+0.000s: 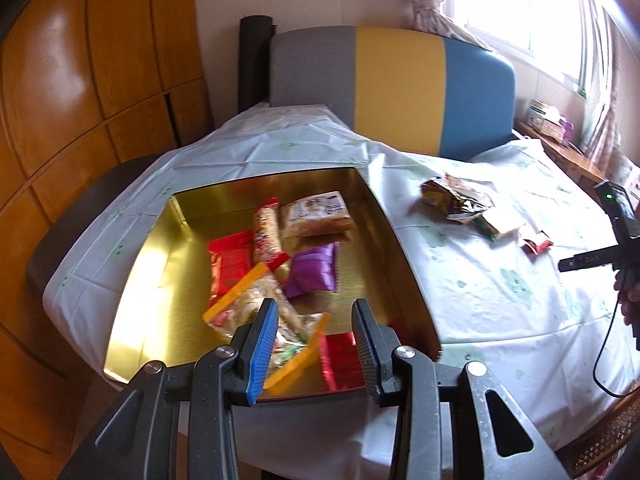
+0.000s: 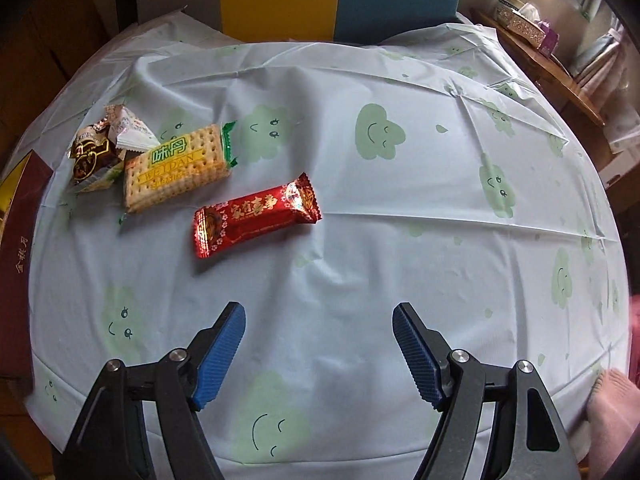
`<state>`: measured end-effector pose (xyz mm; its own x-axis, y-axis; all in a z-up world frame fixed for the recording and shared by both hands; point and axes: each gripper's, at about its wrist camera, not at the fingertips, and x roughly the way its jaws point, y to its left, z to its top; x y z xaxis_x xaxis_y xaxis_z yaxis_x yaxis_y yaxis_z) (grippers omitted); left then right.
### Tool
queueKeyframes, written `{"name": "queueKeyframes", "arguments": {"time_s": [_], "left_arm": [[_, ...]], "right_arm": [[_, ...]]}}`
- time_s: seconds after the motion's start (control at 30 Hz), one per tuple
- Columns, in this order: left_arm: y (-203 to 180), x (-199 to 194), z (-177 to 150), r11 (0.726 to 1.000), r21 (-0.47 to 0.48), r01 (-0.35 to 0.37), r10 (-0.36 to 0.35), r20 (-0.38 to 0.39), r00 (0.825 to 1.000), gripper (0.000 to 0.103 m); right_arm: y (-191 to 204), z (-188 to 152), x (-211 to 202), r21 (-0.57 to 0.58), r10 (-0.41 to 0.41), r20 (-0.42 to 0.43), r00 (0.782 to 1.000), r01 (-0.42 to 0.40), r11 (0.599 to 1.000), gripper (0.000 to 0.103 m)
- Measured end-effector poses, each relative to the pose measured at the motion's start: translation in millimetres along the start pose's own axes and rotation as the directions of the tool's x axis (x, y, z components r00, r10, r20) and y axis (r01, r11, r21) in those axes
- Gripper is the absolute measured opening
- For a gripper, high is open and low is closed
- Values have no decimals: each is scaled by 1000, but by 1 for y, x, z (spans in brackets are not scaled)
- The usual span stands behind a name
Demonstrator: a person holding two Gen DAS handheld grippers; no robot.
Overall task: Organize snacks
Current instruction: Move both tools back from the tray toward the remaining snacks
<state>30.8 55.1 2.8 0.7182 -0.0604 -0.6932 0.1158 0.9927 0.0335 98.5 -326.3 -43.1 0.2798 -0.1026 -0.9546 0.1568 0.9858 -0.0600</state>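
An open box with a gold lining (image 1: 400, 248) stands on the table. It holds several snacks: a red pack (image 1: 232, 264), a purple pack (image 1: 314, 272), a beige pack (image 1: 316, 216) and a clear pack with orange edges (image 1: 248, 300). My left gripper (image 1: 314, 344) hovers over the box's near end, jaws apart, the clear pack lying beneath them. On the cloth to the right lie a red candy bar (image 2: 256, 216), a cracker pack (image 2: 176, 168) and a brown-gold wrapped sweet (image 2: 90, 156). My right gripper (image 2: 318, 344) points down at bare cloth nearer than the red bar, open wide and empty.
A chair with a grey, yellow and blue back (image 1: 396, 80) stands behind the table. A wooden wardrobe (image 1: 80, 80) is at the left, a side shelf with a tissue box (image 2: 520, 20) at the right. A black cable (image 1: 600, 360) hangs near the table's right edge.
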Motion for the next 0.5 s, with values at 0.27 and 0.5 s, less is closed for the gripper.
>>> {"name": "queueKeyframes", "arguments": {"time_s": [0.27,0.5], "left_arm": [[-19,1,4,998,38,46,-45,-9,999,38],[-33,0,8,994,68,90,-88,-20,996,38]], "right_arm": [[22,-7,0,-80,5,-32,999,-8,997,81],[32,-10,0,-105,1,-45,999,-6,994,82]]}}
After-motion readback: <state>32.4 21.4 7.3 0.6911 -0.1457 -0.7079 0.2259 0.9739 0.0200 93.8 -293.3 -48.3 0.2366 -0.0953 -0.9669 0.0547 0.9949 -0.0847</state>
